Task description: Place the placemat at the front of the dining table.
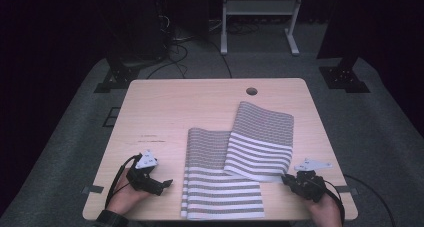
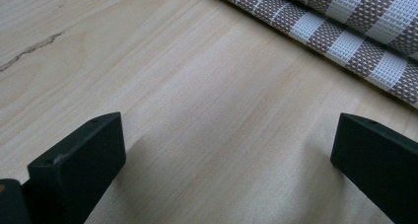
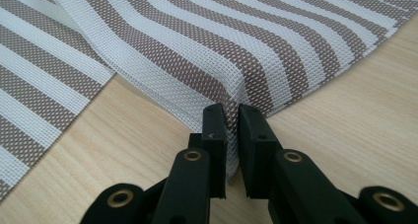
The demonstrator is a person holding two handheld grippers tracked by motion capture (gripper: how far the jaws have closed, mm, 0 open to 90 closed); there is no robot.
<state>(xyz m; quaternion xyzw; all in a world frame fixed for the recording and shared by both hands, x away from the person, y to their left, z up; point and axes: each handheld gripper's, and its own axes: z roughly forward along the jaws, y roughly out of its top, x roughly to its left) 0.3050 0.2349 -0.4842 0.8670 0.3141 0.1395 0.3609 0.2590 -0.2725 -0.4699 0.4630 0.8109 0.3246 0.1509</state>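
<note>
Your right tongs point(image 3: 231, 116) pinch the near edge of the brown-and-white striped woven mat point(image 1: 260, 142), at 4 o'clock on the pale wooden surface point(image 1: 180, 102). Your left tongs point(image 2: 226, 150) rest wide, holding nothing, at 8 o'clock.

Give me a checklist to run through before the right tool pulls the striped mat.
1. Right tool shut on the striped mat: ok, a corner fold is pinched between its jaws.
2. Left tool free: ok, jaws open over bare table.
3. Left tool beside the mat, not touching: ok.
4. Mat's folded half lies flat on the lower half: not ok, it sits askew.
5. Grip depth secure: cannot tell.
</note>
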